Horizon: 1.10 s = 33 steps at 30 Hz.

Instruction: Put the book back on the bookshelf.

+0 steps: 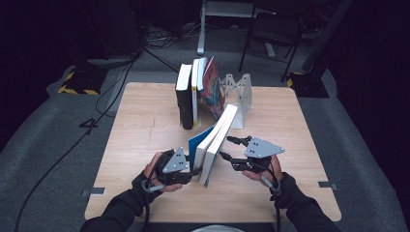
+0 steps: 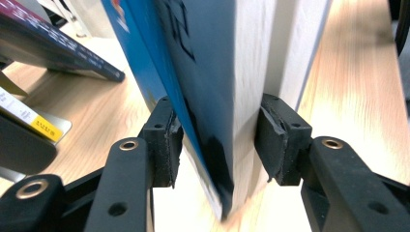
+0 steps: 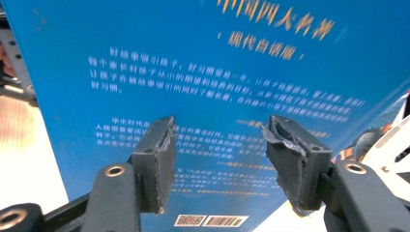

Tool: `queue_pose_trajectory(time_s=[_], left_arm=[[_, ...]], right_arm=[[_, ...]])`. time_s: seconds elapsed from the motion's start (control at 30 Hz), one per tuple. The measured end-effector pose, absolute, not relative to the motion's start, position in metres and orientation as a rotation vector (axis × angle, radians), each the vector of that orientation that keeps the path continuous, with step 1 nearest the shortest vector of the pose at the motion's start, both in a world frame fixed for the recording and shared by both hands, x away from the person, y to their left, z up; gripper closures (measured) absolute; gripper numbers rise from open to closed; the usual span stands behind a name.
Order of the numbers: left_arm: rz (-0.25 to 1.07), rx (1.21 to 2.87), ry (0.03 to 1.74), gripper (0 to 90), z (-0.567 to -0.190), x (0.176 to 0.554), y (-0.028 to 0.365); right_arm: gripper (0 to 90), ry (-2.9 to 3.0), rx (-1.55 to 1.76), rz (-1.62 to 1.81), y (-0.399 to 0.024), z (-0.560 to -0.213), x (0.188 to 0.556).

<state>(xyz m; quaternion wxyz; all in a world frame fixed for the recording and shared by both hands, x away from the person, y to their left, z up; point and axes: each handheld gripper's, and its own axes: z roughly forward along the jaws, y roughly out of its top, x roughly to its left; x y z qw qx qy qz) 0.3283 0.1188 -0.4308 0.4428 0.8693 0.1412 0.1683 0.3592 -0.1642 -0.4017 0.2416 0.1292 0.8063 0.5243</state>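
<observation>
Two blue-covered books lean together in the middle of the wooden table, their tops tipped toward a white metal bookend. My left gripper sits at their near lower corner. In the left gripper view it is shut on the left blue book, one pad on the cover and one on the page edge. The second book stands just behind the right pad. My right gripper is open just right of the books. Its jaws face the blue back cover with white print and a barcode.
A row of upright books stands at the table's back middle, against the bookend. In the left gripper view a dark book leans at upper left above a yellow-labelled one. Chairs and cables lie on the grey floor beyond the table.
</observation>
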Motion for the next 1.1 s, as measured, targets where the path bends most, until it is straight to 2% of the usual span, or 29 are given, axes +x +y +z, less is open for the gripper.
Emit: queue_pose_trajectory(time_s=[0.13,0.53,0.73,0.9,1.03,1.1], left_arm=[[0.402,2.167,0.378,47.0,-0.435,0.324,0.122],[0.359,2.175,0.431,25.2,-0.450,0.313,0.106],[0.361,2.134,0.482,24.1,-0.456,0.317,0.103],[0.362,2.047,0.594,23.3,-0.464,0.323,0.093],[0.414,1.986,0.670,26.1,-0.470,0.321,0.086],[0.441,1.964,0.691,30.2,-0.470,0.320,0.085]], right_arm=[[38.7,2.220,0.369,1.417,-0.162,-0.409,0.363],[36.1,2.250,0.382,1.376,-0.149,-0.424,0.366],[36.3,2.270,0.398,1.347,-0.145,-0.436,0.367],[35.9,2.284,0.408,1.333,-0.142,-0.441,0.369],[38.0,2.292,0.422,1.343,-0.141,-0.442,0.369],[36.9,2.298,0.423,1.346,-0.142,-0.442,0.370]])
